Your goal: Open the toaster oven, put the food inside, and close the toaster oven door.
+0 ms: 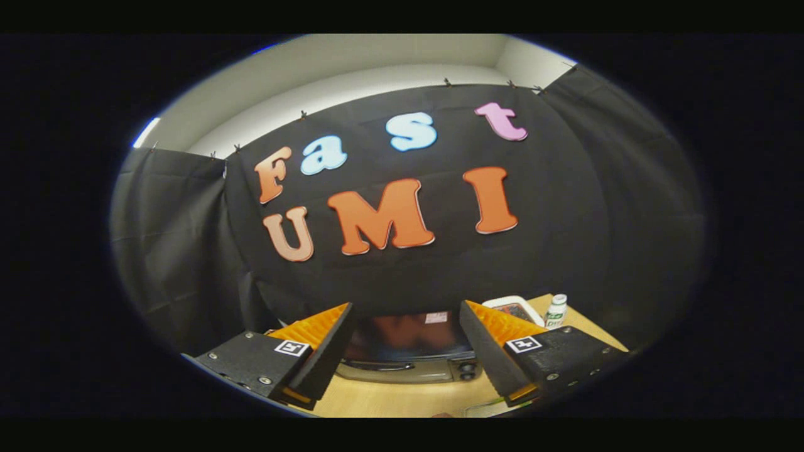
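Wooden worktop (402,397) carries toaster oven (408,351), door closed, just ahead of and between the fingers | gripper (406,353) released, fingers spread, grasping nothing | white tray (512,306) and small bottle (556,311) stand right of oven, beyond right finger

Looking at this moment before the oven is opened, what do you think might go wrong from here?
The gripper is open, well short of the toaster oven, whose door looks closed.

1. Its handle is a thin bar low on the front; the fingers may slip off it.
2. The small bottle and white tray stand close beside the oven, so a wide swing might knock them.
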Demonstrator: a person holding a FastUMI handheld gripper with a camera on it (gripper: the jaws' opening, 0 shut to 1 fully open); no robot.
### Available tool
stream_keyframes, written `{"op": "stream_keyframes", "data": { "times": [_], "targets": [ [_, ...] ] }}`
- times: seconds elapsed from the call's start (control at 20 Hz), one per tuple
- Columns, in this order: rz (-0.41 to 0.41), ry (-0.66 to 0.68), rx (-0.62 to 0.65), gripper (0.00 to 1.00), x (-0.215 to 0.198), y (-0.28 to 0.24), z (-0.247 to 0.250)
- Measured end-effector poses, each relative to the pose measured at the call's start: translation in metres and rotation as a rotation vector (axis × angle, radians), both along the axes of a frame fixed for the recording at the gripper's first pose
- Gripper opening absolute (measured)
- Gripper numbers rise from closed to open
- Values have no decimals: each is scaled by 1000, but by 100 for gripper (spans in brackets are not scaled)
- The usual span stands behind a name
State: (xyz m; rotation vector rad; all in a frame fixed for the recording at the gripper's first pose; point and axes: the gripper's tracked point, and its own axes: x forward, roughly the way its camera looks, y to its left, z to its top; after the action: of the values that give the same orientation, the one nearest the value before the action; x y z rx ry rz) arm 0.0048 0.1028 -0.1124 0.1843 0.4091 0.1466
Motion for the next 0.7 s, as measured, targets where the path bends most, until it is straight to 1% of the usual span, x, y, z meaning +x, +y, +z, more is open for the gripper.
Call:
{"op": "stream_keyframes", "data": {
  "times": [0.15,0.3,0.45,0.55,0.7],
  "targets": [
    [39,86,-16,99,3,32,-42],
    [54,169,-50,98,9,54,-85],
    [68,221,-94,98,12,70,-120],
    [72,243,-114,98,13,80,-139],
    [51,272,-137,98,18,85,-157]
  ]
}}
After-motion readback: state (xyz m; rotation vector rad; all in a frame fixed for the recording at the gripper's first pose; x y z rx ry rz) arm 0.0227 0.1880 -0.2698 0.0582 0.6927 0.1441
